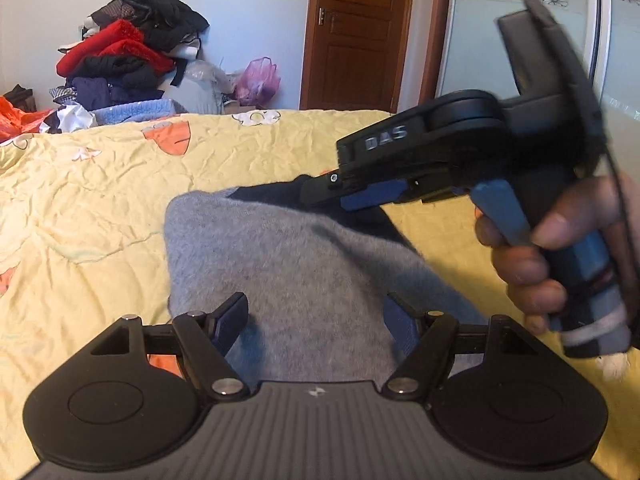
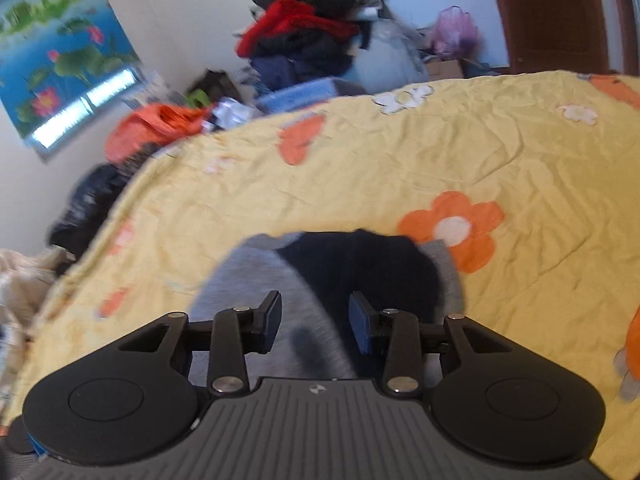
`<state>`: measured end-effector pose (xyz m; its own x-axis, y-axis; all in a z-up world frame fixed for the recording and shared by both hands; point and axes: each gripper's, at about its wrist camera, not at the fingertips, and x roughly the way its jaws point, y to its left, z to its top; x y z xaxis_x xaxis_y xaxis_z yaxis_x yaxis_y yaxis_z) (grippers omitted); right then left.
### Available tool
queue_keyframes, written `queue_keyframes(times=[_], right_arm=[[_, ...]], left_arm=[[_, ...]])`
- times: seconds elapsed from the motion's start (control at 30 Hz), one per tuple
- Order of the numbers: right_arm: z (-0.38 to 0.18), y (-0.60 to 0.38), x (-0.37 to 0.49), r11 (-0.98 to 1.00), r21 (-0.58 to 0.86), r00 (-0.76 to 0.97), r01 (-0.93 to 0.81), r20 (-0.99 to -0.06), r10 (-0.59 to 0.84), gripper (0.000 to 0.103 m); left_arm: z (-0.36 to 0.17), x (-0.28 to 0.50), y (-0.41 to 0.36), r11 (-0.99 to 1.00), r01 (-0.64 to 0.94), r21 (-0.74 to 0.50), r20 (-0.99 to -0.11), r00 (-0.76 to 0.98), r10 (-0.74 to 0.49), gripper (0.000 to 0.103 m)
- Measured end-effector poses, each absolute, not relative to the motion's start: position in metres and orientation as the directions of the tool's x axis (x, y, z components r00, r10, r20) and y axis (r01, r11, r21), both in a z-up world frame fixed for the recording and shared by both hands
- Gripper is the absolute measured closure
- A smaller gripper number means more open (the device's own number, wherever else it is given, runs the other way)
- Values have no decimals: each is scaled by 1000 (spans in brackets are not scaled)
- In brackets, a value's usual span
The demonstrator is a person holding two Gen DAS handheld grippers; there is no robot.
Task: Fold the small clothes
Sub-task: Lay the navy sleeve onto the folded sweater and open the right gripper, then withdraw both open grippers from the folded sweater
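Note:
A small grey garment (image 1: 304, 264) with a dark navy part (image 1: 276, 192) lies on the yellow flowered bedspread (image 1: 100, 200). My left gripper (image 1: 316, 320) is open just above its near end, fingers on either side and nothing between them. My right gripper (image 1: 320, 194) comes in from the right in the left wrist view, held by a hand (image 1: 532, 264), its tip over the navy part. In the right wrist view my right gripper (image 2: 316, 324) is open and empty above the grey and navy garment (image 2: 352, 268).
A heap of red, black and blue clothes (image 1: 128, 52) is stacked beyond the bed's far edge, with a pink plastic bag (image 1: 258, 80) beside it. A brown door (image 1: 356, 32) stands behind. Orange fabric (image 2: 156, 124) lies at the bed's left edge.

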<state>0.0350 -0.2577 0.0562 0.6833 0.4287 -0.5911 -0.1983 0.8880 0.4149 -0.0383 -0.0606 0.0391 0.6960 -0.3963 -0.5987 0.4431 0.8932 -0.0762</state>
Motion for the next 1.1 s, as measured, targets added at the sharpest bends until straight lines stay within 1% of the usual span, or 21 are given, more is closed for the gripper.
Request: queue_keyframes(times=[0.07, 0.1, 0.13, 0.2, 0.27, 0.3, 0.37, 0.43, 0.47, 0.5, 0.53, 0.57, 0.6, 0.63, 0.7, 0.73, 0.83, 0.9, 1.0, 1.03, 1.1], right_arm=[[49, -252, 29, 874, 436, 647, -215, -607, 462, 55], [41, -248, 29, 885, 414, 632, -213, -633, 448, 55], [32, -247, 30, 898, 389, 622, -205, -657, 426, 58], [22, -254, 27, 891, 394, 647, -228, -622, 441, 62], [25, -259, 27, 883, 428, 640, -191, -628, 443, 64], [30, -259, 25, 891, 417, 638, -180, -640, 429, 64], [44, -256, 16, 901, 397, 649, -173, -642, 408, 58], [55, -258, 2, 874, 442, 664, -201, -595, 453, 58], [56, -260, -4, 856, 474, 661, -206, -578, 479, 52], [52, -260, -6, 847, 492, 649, -202, -581, 492, 49], [44, -259, -5, 860, 474, 633, -190, -610, 476, 47], [33, -258, -3, 883, 439, 621, -169, -648, 441, 58], [27, -260, -5, 890, 427, 635, -161, -646, 424, 63], [30, -263, -9, 886, 439, 642, -152, -638, 426, 62], [45, -269, -25, 881, 450, 666, -146, -613, 424, 56], [54, -269, -37, 888, 430, 689, -161, -595, 413, 53], [73, -270, -72, 914, 362, 743, -185, -557, 371, 39], [74, -268, -89, 911, 360, 744, -202, -548, 381, 38], [59, -259, -97, 899, 378, 715, -219, -565, 412, 34], [50, -256, -95, 900, 381, 698, -212, -585, 413, 33], [28, -253, -88, 913, 366, 657, -183, -645, 390, 34]], left_arm=[[26, -33, -61, 894, 440, -87, -634, 668, -390, 29], [19, -31, -61, 892, 442, -96, -642, 657, -395, 29], [14, -33, -62, 888, 448, -100, -636, 658, -404, 28], [10, -38, -68, 888, 457, -53, -627, 676, -386, 27], [12, -42, -71, 889, 457, -37, -633, 678, -375, 27], [16, -44, -70, 891, 452, -43, -636, 675, -373, 28], [26, -53, -63, 887, 456, -74, -622, 674, -398, 27], [31, -58, -58, 882, 463, -89, -612, 673, -415, 27], [28, -57, -57, 883, 460, -95, -624, 664, -413, 27], [21, -53, -56, 886, 451, -105, -643, 649, -406, 27], [14, -49, -55, 892, 438, -112, -656, 642, -397, 27], [12, -49, -54, 894, 436, -109, -646, 652, -396, 27], [16, -51, -53, 896, 430, -109, -647, 653, -393, 27], [22, -56, -51, 897, 424, -123, -644, 654, -397, 27], [35, -70, -41, 897, 418, -140, -605, 682, -412, 27], [40, -77, -37, 904, 409, -124, -593, 700, -398, 27], [40, -89, -30, 940, 335, -69, -611, 731, -305, 26], [32, -92, -30, 954, 295, -55, -639, 724, -261, 26], [19, -94, -37, 957, 287, -42, -673, 700, -239, 26], [16, -94, -38, 956, 289, -44, -679, 694, -241, 26], [13, -96, -36, 956, 285, -65, -684, 685, -251, 26]])
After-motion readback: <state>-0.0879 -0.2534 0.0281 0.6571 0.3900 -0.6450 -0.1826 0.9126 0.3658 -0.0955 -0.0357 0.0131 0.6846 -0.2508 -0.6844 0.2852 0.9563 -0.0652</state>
